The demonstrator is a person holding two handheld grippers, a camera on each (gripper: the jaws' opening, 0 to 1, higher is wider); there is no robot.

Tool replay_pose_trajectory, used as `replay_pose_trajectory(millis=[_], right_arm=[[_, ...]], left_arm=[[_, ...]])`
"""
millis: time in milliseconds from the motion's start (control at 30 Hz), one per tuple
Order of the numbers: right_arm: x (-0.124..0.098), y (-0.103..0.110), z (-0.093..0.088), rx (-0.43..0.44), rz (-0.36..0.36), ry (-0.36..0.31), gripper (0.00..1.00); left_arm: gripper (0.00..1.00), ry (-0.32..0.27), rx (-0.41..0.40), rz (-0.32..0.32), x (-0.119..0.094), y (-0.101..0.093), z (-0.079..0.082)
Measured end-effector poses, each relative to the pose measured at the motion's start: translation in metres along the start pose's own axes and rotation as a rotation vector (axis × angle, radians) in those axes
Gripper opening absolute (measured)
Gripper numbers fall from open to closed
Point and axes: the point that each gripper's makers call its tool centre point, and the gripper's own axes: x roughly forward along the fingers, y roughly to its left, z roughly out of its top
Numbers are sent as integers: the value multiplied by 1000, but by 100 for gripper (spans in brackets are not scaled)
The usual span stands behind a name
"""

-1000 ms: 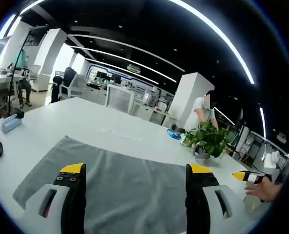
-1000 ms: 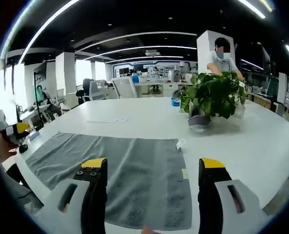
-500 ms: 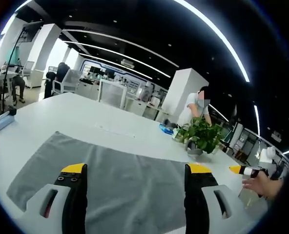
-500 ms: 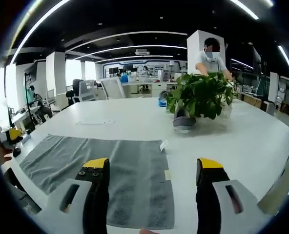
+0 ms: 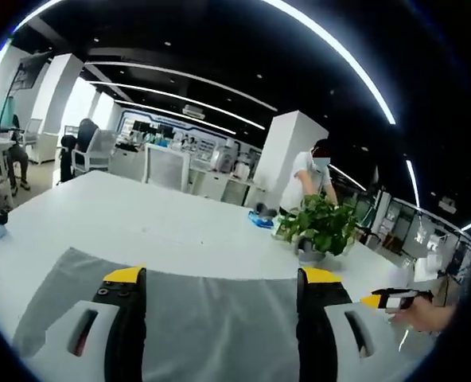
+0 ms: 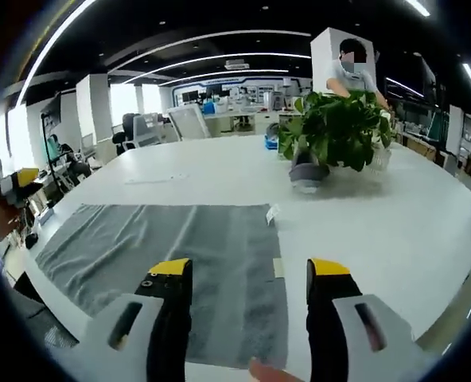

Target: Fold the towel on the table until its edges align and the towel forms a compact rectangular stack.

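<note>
- Towel lies flat and unfolded on the white table, its long side along the near edge, so no fold is started yet.
- Left gripper sits lower over the towel's left half than a second ago; less grey cloth shows ahead of it and the jaws stand wide with nothing between them.
- Right gripper has closed its jaws a bit compared with a second ago, but there's a clear gap and it holds nothing. It hovers above the towel's near right corner, by the small tag.
- Potted plant stands well apart, toward the far right side of the table.
- My guess: both are lining up to pinch the near edge for the first fold.
</note>
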Motion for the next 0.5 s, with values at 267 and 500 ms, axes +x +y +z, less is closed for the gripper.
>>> replay_pose_trajectory(millis=[267,500], right_arm=[[-2,-18,-40,61,7,118,45],[-5,-24,-82,116,16,207,36]], left_arm=[[73,-3,18,-105,36,-43,12],[67,15,37,-210,65,-87,15]])
